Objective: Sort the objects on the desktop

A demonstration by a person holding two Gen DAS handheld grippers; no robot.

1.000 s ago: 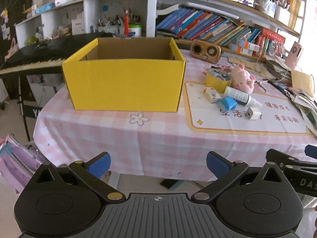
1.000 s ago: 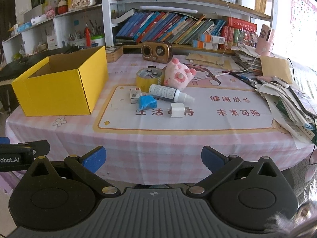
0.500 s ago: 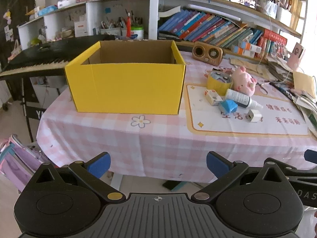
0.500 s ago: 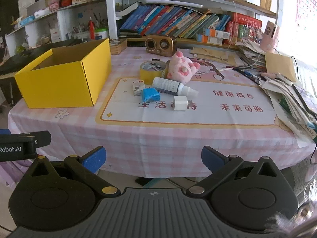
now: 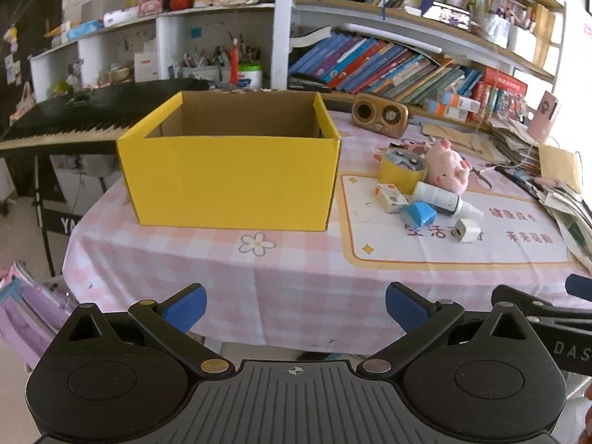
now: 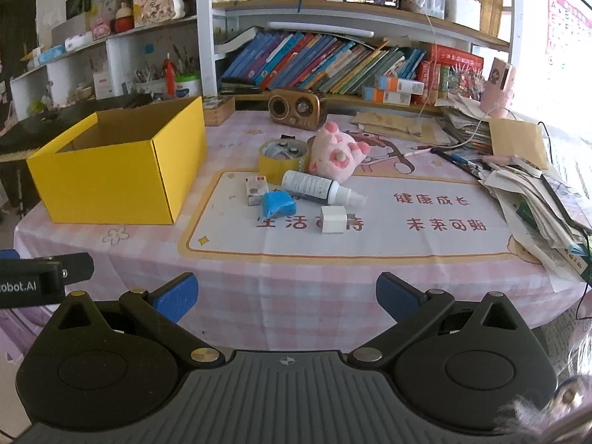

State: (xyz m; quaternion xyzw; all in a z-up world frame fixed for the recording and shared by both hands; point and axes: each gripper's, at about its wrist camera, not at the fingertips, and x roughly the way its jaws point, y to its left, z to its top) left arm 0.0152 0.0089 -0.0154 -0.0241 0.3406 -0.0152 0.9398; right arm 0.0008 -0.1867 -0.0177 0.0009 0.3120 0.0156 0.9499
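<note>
An open yellow cardboard box (image 5: 233,181) (image 6: 118,181) stands on the left of the pink checked table. To its right lie a yellow tape roll (image 6: 283,161), a pink plush pig (image 6: 336,155), a white bottle (image 6: 318,187), a small card box (image 6: 256,189), a blue block (image 6: 278,203) and a white cube (image 6: 333,219). My left gripper (image 5: 295,305) is open and empty, short of the table's front edge. My right gripper (image 6: 286,296) is open and empty, also in front of the edge.
A brown radio (image 6: 298,106) stands at the back of the table. Piles of papers and pens (image 6: 532,192) fill the right side. Bookshelves (image 6: 333,63) rise behind. A black keyboard piano (image 5: 70,125) stands left of the table.
Both grippers have risen and drawn back a little from the table, so the box and objects sit lower and smaller in view. Both stay open and empty.
</note>
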